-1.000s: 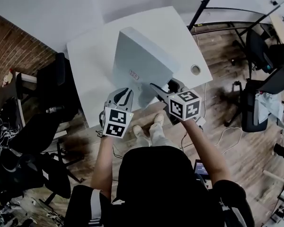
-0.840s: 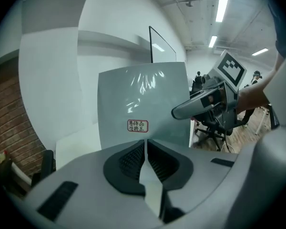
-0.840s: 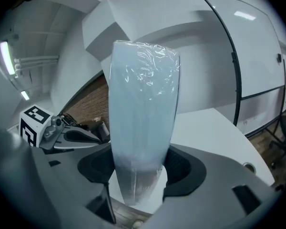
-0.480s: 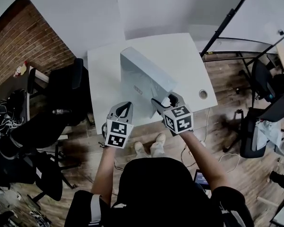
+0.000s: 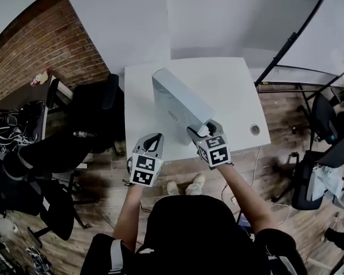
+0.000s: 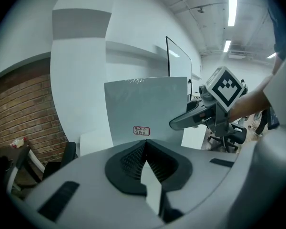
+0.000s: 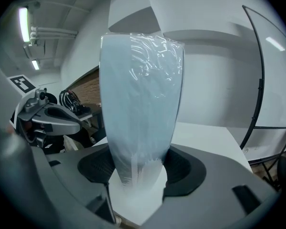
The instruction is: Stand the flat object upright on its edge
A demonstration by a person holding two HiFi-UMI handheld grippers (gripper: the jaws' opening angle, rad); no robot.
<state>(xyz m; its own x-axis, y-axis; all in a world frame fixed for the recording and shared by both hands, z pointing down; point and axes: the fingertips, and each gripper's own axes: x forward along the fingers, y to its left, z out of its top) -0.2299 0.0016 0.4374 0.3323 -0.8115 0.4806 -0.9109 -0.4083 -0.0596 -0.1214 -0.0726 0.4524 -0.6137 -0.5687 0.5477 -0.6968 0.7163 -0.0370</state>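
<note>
The white table (image 5: 235, 90) carries the film-wrapped flat box (image 5: 178, 105), which stands on its long edge and runs from 11 to 5 o'clock in the head view. The right gripper (image 5: 198, 132) pinches the box's 5 o'clock end. The left gripper (image 5: 154, 137), at 7 o'clock and clear of the box, has its jaws pressed together on nothing. Both forearms reach forward, with the grippers angled downward.
</note>
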